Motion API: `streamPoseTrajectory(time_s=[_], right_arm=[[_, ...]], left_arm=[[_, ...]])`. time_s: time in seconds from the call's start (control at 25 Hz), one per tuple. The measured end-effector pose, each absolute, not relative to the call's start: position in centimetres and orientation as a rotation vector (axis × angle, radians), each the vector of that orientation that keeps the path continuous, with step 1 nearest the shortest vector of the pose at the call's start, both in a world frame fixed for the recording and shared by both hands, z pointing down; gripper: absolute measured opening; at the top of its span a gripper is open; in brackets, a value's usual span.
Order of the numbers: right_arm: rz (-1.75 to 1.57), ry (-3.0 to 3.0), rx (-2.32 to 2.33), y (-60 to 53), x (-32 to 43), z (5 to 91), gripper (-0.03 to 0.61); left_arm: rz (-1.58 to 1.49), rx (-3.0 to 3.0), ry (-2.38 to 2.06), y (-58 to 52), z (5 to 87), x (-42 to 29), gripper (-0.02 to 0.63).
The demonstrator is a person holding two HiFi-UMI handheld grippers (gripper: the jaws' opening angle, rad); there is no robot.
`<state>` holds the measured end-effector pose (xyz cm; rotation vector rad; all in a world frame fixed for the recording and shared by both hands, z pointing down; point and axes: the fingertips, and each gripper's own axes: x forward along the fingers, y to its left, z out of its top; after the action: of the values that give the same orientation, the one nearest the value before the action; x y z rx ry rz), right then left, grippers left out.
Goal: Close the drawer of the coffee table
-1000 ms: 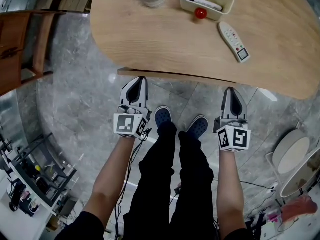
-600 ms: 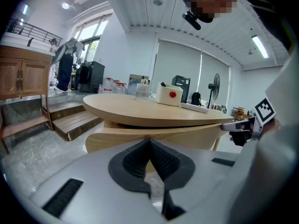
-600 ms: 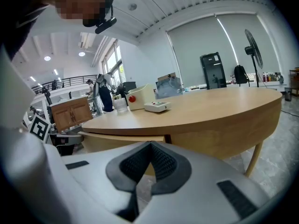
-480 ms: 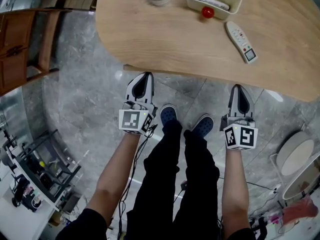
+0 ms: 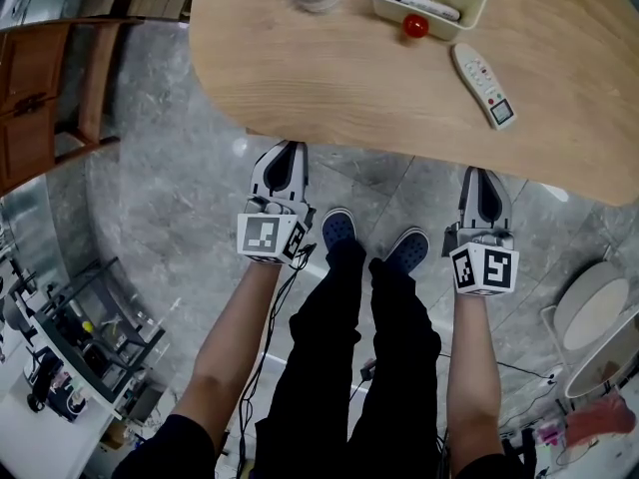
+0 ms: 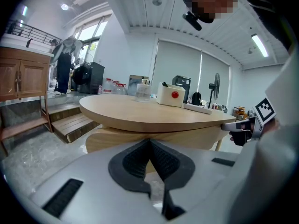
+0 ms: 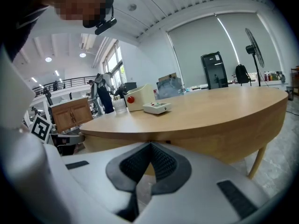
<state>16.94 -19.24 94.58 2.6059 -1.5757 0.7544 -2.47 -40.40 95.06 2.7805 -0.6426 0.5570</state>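
Hovering just short of the worktop [image 5: 329, 78] edge, the left gripper [image 5: 289, 149] and right gripper [image 5: 482, 175] point closed, empty jaws at the drawer [image 6: 196, 139] beneath it.

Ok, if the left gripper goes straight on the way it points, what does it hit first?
Probably the pale wooden front under the coffee table's top, dead ahead of the shut left gripper. Nothing shows between them, though how near it is I can't judge.
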Motion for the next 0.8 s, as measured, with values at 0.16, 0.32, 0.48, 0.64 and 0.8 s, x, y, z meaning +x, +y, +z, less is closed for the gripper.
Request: streamPoseTrajectory(time_s=[0.16, 0.32, 0.48, 0.64, 0.8], right_arm=[[0.761, -1.581, 2.614, -19.2, 17.0, 94.6, 0.026], [0.755, -1.610, 2.621, -19.6, 17.1, 94.7, 0.026], [0.756, -1.628, 2.635, -19.8, 17.3, 94.9, 0.026], [0.770, -1.636, 2.635, -20.4, 17.6, 95.3, 0.026], [0.778, -1.639, 2.633, -20.5, 17.8, 95.4, 0.026]], left_arm=[[0.558, 2.781, -0.638, -40.4, 95.2, -2.4, 0.025], [0.543, 2.784, -0.640, -40.7, 95.1, -2.2, 0.025], [0.530, 2.783, -0.638, -40.8, 95.2, -1.9, 0.025], [0.520, 2.779, -0.652, -41.4, 95.3, -1.5, 0.025], [0.517, 2.775, -0.663, -41.5, 95.1, -1.2, 0.025]])
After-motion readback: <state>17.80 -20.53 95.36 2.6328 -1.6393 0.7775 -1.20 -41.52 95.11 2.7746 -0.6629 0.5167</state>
